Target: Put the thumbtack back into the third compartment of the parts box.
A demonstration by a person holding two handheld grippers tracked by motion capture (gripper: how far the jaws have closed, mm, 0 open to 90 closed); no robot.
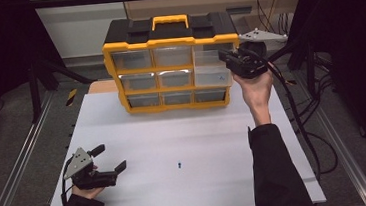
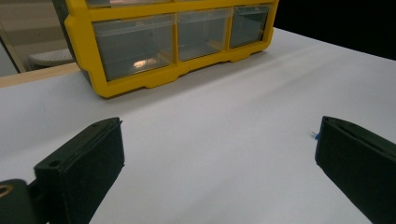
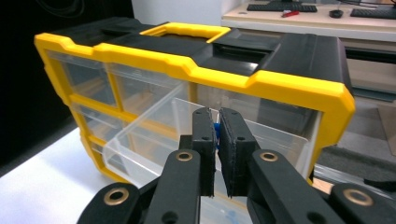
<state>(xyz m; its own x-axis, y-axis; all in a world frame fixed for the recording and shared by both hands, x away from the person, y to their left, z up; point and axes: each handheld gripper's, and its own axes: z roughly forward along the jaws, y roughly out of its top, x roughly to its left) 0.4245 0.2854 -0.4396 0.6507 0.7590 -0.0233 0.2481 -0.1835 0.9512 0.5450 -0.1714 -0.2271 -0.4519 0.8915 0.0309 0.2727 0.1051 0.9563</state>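
Note:
A yellow and black drawer organizer (image 1: pixel 170 39) stands at the table's far side. One clear drawer (image 3: pixel 149 140) in its right column is pulled out. My right gripper (image 3: pixel 217 114) hovers over that drawer, shut on a small blue piece (image 3: pixel 216 130); from above, the right gripper (image 1: pixel 225 57) is at the organizer's upper right front. My left gripper (image 1: pixel 110 157) rests open near the table's front left, nothing between its jaws. Another tiny blue piece (image 1: pixel 179 164) lies on the white table (image 1: pixel 198 131), to the right of the left gripper (image 2: pixel 219 135) and beside its right jaw, the blue piece (image 2: pixel 315 136).
The organizer (image 2: pixel 154 42) holds several closed clear drawers. Metal rails (image 1: pixel 20 162) run along both sides of the table, and cables (image 1: pixel 303 117) hang off its right edge. A desk with a keyboard (image 3: pixel 285 8) sits behind the organizer.

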